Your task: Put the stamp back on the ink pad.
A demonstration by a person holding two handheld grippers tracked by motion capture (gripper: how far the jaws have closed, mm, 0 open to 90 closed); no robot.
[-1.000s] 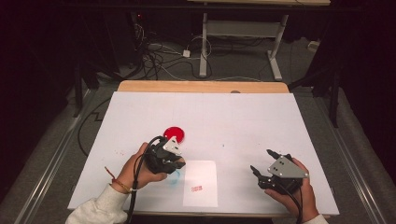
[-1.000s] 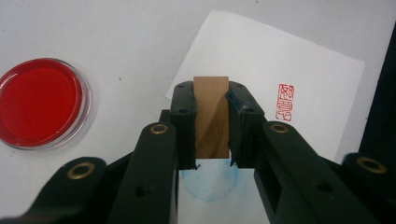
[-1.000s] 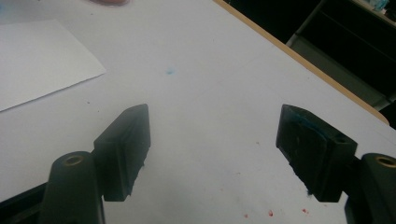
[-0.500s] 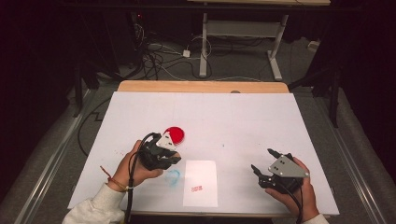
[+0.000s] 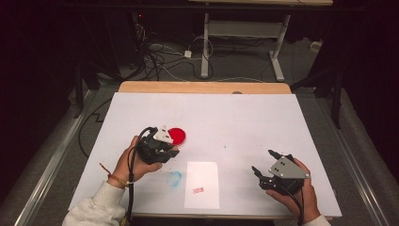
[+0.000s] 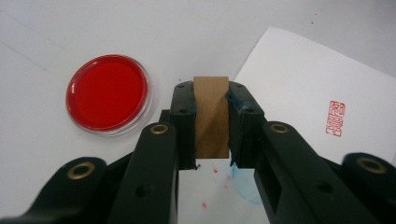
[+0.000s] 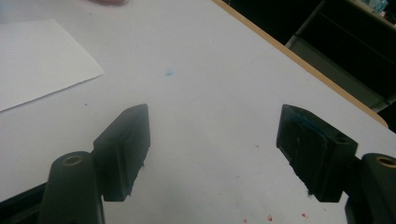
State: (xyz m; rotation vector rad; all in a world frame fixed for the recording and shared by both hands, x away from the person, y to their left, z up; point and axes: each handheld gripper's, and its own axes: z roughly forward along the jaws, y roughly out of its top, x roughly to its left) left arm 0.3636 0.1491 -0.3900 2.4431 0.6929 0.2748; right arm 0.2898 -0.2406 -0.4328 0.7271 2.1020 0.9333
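Gripping a wooden stamp block [image 6: 211, 116], the left hand-held gripper [image 5: 157, 148] had both jaws clamped flat against the block's two sides. Block was plain light-brown wood with squared edges, standing up between the pads, its top edge poking just past the jaw tips in the left gripper view. Its printing face couldn't be seen.

Below the jaws on the bench [image 5: 244, 117]: a few small red ink specks and a pale blue smudge [image 5: 174, 178].

Nearest the person, the right hand-held gripper [image 5: 264, 165] sat low at the right side of the bench, jaws spread wide, nothing between them; the right gripper view showed bare bench surface between the pads, plus red specks near the bottom edge.

White paper sheet [image 5: 202, 184] lay between the two hands, near the front edge of the bench. A small red seal print [image 6: 336, 118] sat on it, rectangular, crisp outline, characters too small to read.

Left gripper hovered left of the sheet, just this side of the ink pad.

Farther out: round red ink pad [image 6: 107, 93] in a clear shallow dish, lid off, surface evenly red, well clear of the sheet. From the high view the gripper's grey plate overlapped the pad's near-left edge; contact couldn't be told.
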